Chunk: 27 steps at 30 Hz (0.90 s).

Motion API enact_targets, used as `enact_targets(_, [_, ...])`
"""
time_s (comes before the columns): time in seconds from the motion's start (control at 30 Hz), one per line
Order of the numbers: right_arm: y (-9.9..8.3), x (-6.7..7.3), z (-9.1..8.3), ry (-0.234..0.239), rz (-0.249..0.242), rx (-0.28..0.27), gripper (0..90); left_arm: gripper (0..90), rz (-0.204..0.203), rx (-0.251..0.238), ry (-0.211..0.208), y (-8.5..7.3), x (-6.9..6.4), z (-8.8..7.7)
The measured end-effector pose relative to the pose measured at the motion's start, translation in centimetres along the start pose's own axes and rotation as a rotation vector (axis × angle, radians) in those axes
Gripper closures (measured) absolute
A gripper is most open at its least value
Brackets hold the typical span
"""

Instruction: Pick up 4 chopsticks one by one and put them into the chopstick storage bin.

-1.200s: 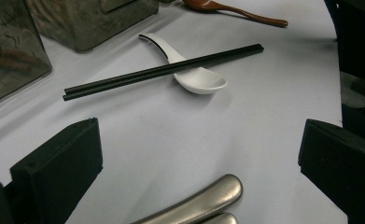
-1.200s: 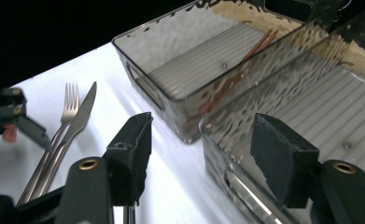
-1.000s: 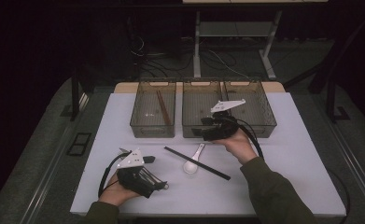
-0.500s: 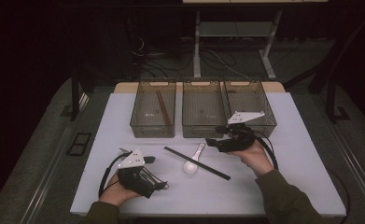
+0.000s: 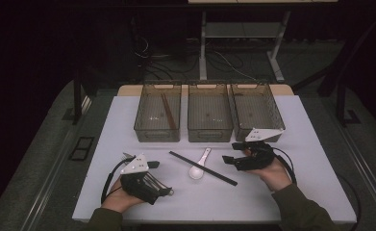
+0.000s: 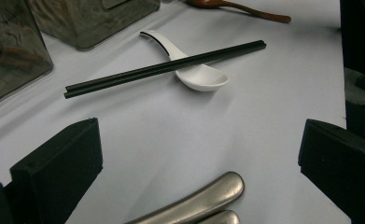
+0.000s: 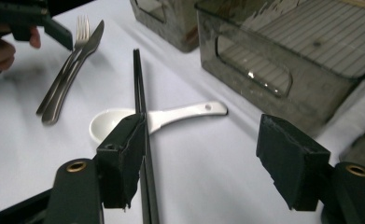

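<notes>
The white table [image 5: 291, 192] is carrying three bins [image 5: 209, 120] along its far side. The black chopsticks [image 5: 202, 167] are lying near the middle, their long axis running from far left to near right, across the white spoon [image 5: 198, 167]. The right gripper [image 5: 234, 160] is hovering at their right end, jaws apart, gripping nothing. The left gripper [image 5: 157, 177] is resting at the near left, jaws apart over metal cutlery [image 6: 203, 199].
</notes>
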State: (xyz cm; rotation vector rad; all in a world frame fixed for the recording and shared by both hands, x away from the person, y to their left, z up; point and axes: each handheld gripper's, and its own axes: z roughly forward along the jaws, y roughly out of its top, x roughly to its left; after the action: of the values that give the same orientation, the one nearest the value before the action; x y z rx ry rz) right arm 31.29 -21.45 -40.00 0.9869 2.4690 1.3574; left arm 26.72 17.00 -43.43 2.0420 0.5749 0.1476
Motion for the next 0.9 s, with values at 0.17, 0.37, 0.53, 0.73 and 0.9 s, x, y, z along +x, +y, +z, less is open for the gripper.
enact_targets(0.17, [-1.0, 0.2, -0.1, 0.016, -0.010, 0.024, 39.3, 0.0, 0.000, 0.004, 0.001, 0.0, 0.0, 0.0])
enact_targets(0.37, [-1.0, 0.5, 0.7, 0.055, -0.020, 0.063, 51.7, 0.0, 0.000, 0.005, 0.003, 0.0, 0.0, 0.0])
enact_targets(0.53, [-1.1, 0.8, 1.4, 0.087, -0.033, 0.096, 63.0, 0.0, 0.000, 0.005, 0.001, 0.0, 0.0, 0.0])
enact_targets(0.73, [-1.3, 1.1, 2.2, 0.097, -0.066, 0.131, 72.9, 0.0, -0.002, 0.006, 0.001, 0.0, 0.0, 0.1])
enact_targets(0.9, [-1.4, 1.5, 2.9, 0.100, -0.092, 0.159, 76.1, 0.0, -0.003, 0.007, 0.002, 0.0, 0.0, 0.0])
